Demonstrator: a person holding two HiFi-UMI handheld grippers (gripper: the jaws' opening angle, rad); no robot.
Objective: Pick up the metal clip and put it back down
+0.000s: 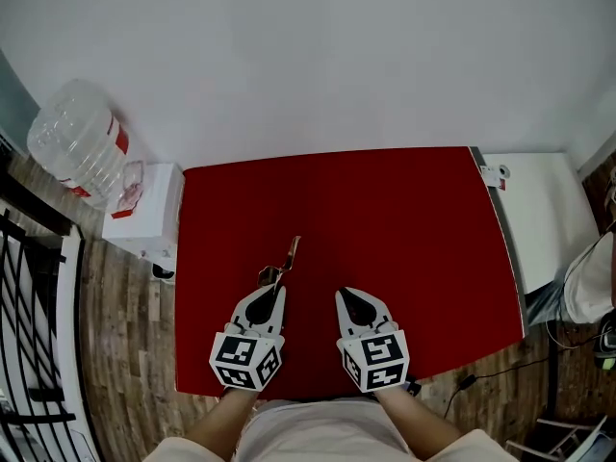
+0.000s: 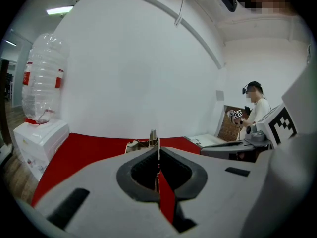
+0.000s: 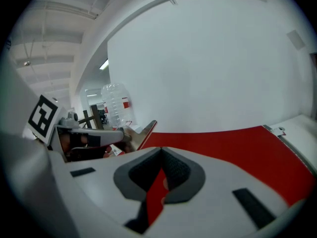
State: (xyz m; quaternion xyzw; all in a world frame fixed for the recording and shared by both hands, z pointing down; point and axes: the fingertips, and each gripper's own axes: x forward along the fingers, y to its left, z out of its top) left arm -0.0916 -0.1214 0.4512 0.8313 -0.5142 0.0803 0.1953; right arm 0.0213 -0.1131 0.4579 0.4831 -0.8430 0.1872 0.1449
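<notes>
The metal clip (image 1: 286,261) hangs above the red table (image 1: 385,219), with my left gripper (image 1: 274,288) shut on its near end. Its thin metal arm points away from me. In the left gripper view the clip (image 2: 153,138) sticks out past the closed tips of the left gripper (image 2: 157,150). My right gripper (image 1: 347,295) is beside it on the right, also off the table, shut with nothing in it. In the right gripper view the tips of the right gripper (image 3: 161,150) meet, and the clip (image 3: 146,131) shows at the left, held by the other gripper.
A white water dispenser (image 1: 144,215) with a clear bottle (image 1: 77,142) stands left of the table. A white side table (image 1: 539,210) adjoins the right edge. Cables lie on the wooden floor at right. Another person (image 2: 256,108) with grippers stands far off.
</notes>
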